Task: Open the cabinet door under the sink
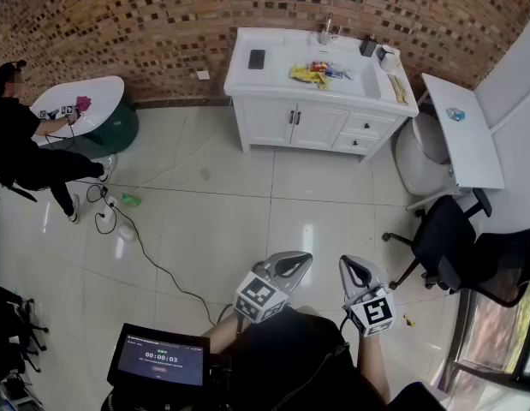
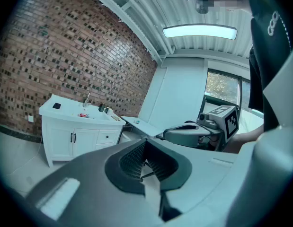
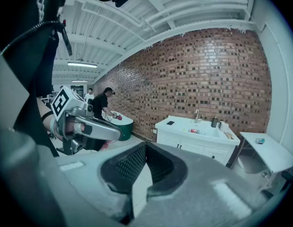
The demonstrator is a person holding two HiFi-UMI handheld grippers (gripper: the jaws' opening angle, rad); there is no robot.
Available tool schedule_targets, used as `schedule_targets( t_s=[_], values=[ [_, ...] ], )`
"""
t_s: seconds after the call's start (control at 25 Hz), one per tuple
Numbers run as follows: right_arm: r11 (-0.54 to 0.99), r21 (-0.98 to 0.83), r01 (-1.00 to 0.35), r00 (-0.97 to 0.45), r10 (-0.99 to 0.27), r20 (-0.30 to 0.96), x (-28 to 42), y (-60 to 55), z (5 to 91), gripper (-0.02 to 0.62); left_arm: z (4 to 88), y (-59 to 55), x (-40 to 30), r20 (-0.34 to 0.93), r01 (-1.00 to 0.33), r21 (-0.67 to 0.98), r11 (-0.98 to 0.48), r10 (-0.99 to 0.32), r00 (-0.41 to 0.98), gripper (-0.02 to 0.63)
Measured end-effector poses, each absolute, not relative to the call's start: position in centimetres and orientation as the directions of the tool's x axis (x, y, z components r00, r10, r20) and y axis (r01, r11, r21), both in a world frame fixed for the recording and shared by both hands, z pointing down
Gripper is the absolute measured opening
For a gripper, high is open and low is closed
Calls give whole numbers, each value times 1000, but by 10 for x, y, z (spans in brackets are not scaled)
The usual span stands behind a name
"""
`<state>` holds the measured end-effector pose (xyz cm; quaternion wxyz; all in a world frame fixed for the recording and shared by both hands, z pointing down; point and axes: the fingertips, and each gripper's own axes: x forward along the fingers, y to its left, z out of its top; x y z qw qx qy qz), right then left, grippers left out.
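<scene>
The white sink cabinet [image 1: 292, 125] stands against the brick wall across the tiled floor, its two doors closed, with dark handles side by side at the middle. It also shows at the left of the left gripper view as the cabinet [image 2: 73, 140] and at the right of the right gripper view as the cabinet [image 3: 196, 148]. My left gripper [image 1: 300, 259] and right gripper [image 1: 350, 264] are held close to my body, far from the cabinet. In their own views the left gripper [image 2: 146, 144] and right gripper [image 3: 145, 146] have their jaws together with nothing between them.
A phone [image 1: 257, 58] and yellow packaging [image 1: 309, 74] lie on the counter. A toilet [image 1: 423, 157], a white side table [image 1: 461, 135] and a black office chair [image 1: 453, 238] stand to the right. At the left a person [image 1: 25, 144] sits by a round table [image 1: 98, 101], and cables [image 1: 119, 221] trail over the floor.
</scene>
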<state>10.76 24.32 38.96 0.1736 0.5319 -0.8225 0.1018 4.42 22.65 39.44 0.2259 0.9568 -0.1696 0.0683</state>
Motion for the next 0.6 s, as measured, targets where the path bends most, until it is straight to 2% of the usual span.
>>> schedule_targets(
  t_s=[0.28, 0.6],
  values=[
    [406, -65, -912, -394, -817, 421, 109, 184, 419, -9, 422, 136, 50, 266, -407, 429, -806, -317, 910, 17],
    [470, -139, -872, -482, -769, 421, 161, 97, 450, -9, 460, 59, 116, 352, -467, 436, -769, -332, 875, 17]
  ],
)
